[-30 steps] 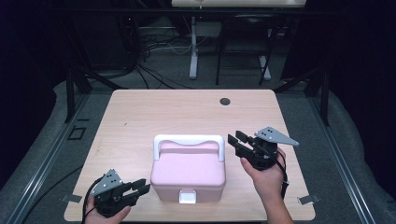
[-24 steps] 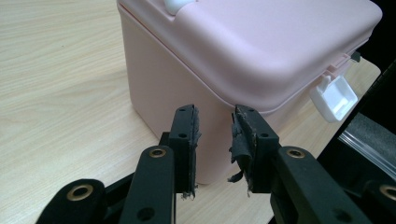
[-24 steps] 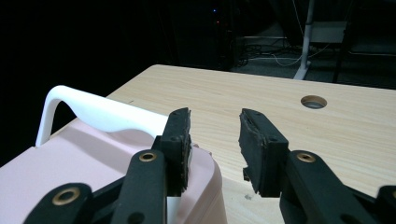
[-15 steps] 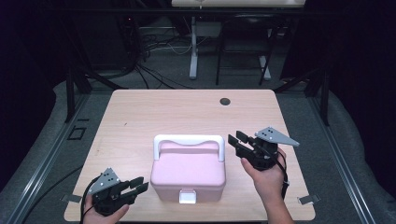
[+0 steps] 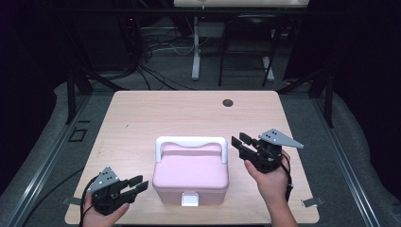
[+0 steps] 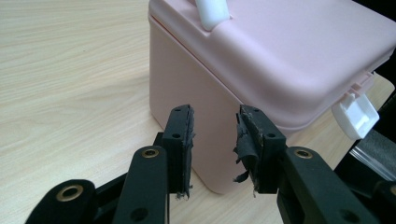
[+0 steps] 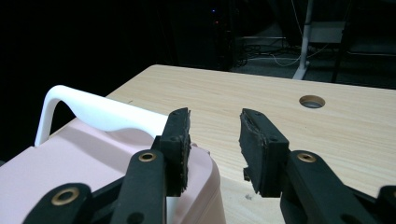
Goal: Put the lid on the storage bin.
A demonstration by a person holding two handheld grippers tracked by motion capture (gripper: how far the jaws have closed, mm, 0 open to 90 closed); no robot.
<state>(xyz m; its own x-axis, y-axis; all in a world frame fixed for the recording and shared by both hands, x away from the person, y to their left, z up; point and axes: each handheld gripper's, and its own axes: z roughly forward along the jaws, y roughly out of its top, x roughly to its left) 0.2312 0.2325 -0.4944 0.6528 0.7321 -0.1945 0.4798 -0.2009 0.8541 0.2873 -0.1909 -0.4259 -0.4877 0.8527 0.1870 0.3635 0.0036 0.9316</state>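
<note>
A pink box [image 5: 191, 177] with a white handle [image 5: 191, 141] and a white front latch [image 5: 190, 199] stands shut near the front middle of the wooden table [image 5: 142, 118]. My left gripper [image 5: 139, 183] is low at the box's front left corner, pointing at it. Its jaws have just been opening and hold nothing. In the left gripper view the box [image 6: 280, 60] and latch [image 6: 357, 114] lie just beyond the open left gripper [image 6: 214, 116]. My right gripper [image 5: 239, 141] hovers open beside the handle's right end. The right gripper view has the handle [image 7: 98, 112] left of that gripper [image 7: 215, 119].
A round cable hole [image 5: 228, 102] sits in the table near its far edge. Bare tabletop lies behind and to both sides of the box. Beyond the table are dark floor, cables and metal desk legs [image 5: 195, 47].
The left gripper's jaws have spread wider and that hand has shifted slightly at the box's front left corner. The right gripper and the box have stayed put.
</note>
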